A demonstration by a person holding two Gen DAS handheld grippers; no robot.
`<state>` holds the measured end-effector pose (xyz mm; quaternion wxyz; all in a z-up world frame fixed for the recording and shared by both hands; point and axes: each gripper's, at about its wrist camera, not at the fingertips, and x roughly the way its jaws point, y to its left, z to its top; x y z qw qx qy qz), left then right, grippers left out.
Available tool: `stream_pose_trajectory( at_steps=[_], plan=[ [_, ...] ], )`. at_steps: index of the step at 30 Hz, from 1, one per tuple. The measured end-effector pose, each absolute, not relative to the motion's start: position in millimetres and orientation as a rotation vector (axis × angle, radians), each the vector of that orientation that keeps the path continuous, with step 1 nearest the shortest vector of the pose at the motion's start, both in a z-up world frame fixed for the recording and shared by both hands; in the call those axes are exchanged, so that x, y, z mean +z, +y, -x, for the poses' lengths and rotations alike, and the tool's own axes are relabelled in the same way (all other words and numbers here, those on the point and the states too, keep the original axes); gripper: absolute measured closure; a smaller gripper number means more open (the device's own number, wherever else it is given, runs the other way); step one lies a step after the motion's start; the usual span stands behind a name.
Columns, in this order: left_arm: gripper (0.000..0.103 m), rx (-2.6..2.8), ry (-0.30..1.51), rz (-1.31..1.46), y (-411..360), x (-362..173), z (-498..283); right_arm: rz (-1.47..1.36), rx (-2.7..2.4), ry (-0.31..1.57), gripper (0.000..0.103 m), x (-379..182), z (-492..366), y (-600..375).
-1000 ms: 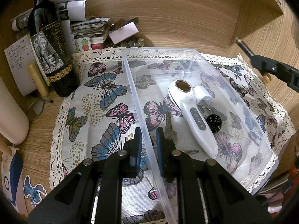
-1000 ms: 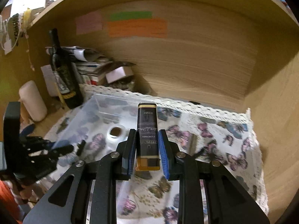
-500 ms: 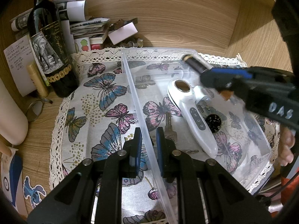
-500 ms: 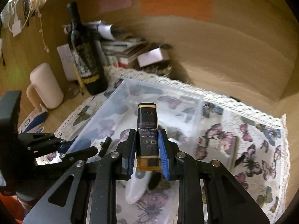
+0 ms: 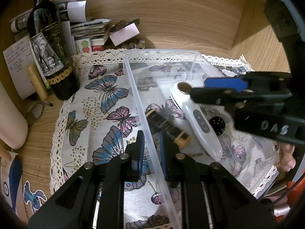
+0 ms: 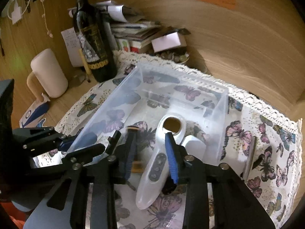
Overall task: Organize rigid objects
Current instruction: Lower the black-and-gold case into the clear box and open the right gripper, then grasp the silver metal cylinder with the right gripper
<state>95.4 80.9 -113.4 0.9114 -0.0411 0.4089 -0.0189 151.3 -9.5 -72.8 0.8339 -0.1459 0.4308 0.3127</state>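
A clear plastic bin (image 5: pixel 133 87) stands on a butterfly cloth. My left gripper (image 5: pixel 151 152) is shut on the bin's left wall near its front. My right gripper (image 6: pixel 150 152) is open and empty, above the bin; it also shows in the left wrist view (image 5: pixel 215 89). A dark rectangular bottle with gold ends (image 5: pixel 165 126) lies in the bin beside the left wall; it also shows in the right wrist view (image 6: pixel 133 133). A white handheld device (image 5: pixel 198 118) lies in the bin's middle, with a small black round thing (image 5: pixel 217 125) to its right.
A wine bottle (image 5: pixel 51 51) stands at the left beyond the cloth, with papers and books (image 5: pixel 89 32) behind. A cream cylinder (image 6: pixel 48 72) stands at the far left. A thin grey flat item (image 6: pixel 249 156) lies on the cloth right of the bin. Wooden walls close in the back and right.
My right gripper came down over the bin and opened; the dark bottle it held now lies in the bin. My left gripper has kept its hold on the bin wall.
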Motion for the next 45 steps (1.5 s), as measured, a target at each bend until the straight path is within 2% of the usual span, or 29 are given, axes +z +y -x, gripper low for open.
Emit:
stream_pose_trajectory(
  at_steps=[18,33,35,37,38,39,45],
  plan=[
    [0.087,-0.038,0.843,0.084,80.8,-113.2,-95.2,0.169,0.375,0.779,0.068,-23.4,-178.5,-107.3],
    [0.087,-0.040,0.844,0.082,82.3,-113.3,-94.7,0.141,0.223,1.086,0.068,-128.5,-234.1,-152.7],
    [0.087,-0.039,0.845,0.082,82.3,-113.3,-94.6,0.147,0.223,1.075,0.069,-134.3,-233.5,-152.7],
    [0.087,-0.039,0.844,0.082,82.5,-113.3,-94.7,0.164,0.218,1.071,0.075,-134.0,-232.1,-150.0],
    [0.087,-0.039,0.844,0.083,83.1,-113.5,-94.6,0.173,0.222,1.065,0.084,-133.9,-230.9,-148.1],
    [0.087,-0.039,0.844,0.084,83.1,-113.5,-94.6,0.184,0.224,1.061,0.089,-133.7,-229.7,-146.0],
    [0.087,-0.039,0.845,0.081,82.9,-113.4,-94.8,0.180,0.247,1.033,0.089,-130.3,-219.3,-140.8]
  ],
)
